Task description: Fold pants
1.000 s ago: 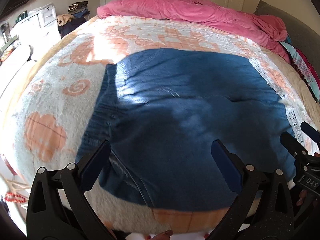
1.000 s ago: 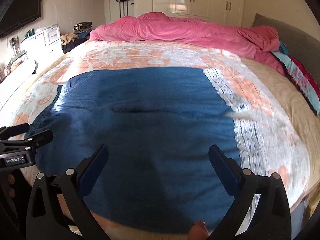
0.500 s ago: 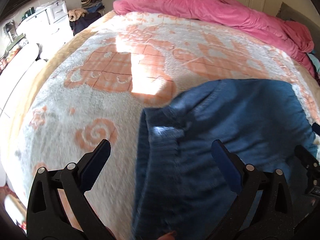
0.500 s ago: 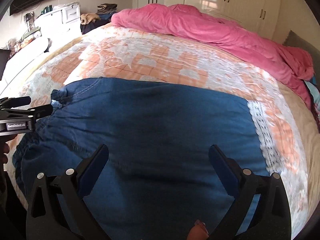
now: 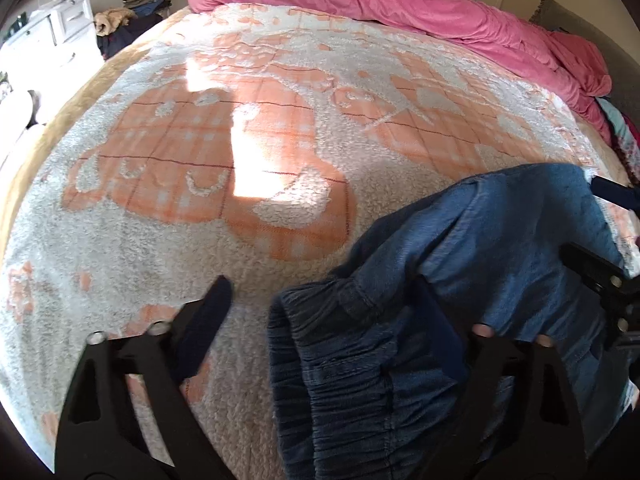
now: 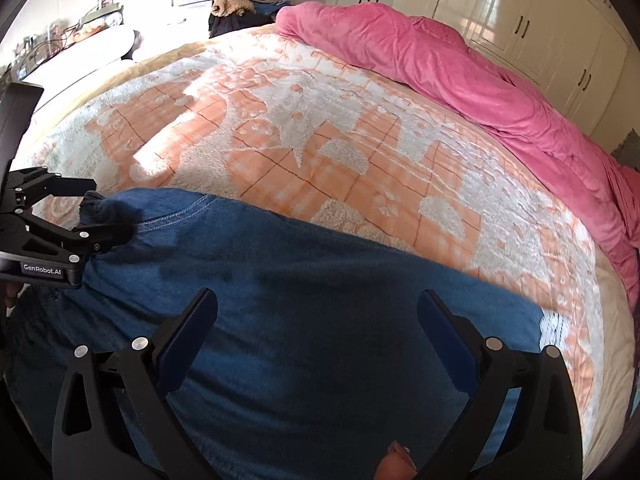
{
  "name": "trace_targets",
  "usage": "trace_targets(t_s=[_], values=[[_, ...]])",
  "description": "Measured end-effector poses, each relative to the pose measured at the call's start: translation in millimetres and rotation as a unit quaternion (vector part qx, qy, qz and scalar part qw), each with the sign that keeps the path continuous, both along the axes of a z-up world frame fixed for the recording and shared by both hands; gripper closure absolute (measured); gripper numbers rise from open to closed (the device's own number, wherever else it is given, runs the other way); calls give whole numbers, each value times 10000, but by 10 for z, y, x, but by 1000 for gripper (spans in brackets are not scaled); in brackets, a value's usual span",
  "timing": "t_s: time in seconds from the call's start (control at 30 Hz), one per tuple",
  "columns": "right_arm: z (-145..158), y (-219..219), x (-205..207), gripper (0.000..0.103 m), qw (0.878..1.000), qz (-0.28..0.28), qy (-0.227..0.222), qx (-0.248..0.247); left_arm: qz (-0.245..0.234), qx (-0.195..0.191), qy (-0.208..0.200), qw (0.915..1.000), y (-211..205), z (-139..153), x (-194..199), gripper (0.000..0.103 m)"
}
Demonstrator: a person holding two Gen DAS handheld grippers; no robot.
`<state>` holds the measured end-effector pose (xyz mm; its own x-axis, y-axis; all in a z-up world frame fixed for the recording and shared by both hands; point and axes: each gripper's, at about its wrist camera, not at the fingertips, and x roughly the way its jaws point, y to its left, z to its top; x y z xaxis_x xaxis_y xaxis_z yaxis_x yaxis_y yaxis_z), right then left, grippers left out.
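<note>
Left wrist view: your left gripper (image 5: 320, 320) stands spread, with the elastic waistband of the pants (image 5: 460, 300) bunched between its fingers, nearer the right-hand one. Nothing is pinched yet. You look to be reaching for the waistband corner to start a fold, so the next move asks you to close squarely on that gathered edge, catching all the layers. Beyond the fingers lies the patterned blanket (image 5: 240, 152), and further off a pink duvet (image 5: 440, 8). No writing shows here.

Right wrist view: your right gripper (image 6: 316, 328) hovers spread over the flat body of the pants (image 6: 320, 320), which run under and ahead of it across the bed. Off to its left, the left gripper (image 6: 100, 216) sits at the waistband corner; its body carries a label reading "GenRobot.AI" (image 6: 42, 269). You need an edge to grip, not mid-panel cloth.
</note>
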<state>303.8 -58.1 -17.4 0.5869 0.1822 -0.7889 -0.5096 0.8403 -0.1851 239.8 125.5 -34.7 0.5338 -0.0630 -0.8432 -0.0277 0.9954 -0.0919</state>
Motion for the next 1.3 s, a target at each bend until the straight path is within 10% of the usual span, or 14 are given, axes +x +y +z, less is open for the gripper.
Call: trace_targets(t_s=[0.2,0.57,0.87,1.3], values=[[-81,115,240,4,9998,136,153,50,-200,-223,-177,9994,-19,13,-24,71],[-236,461,468,6,9947,877,180,-507,-412,16,-783,9961,-75,286,-288,74],[-287,708,282,83,9865,1579,227,-369,-389,57,-802,9960,-63,268,-310,74],[135,441,-332,93,9909,1254,-445,220,-337,-133,-999,9943,25,376,-516,74]])
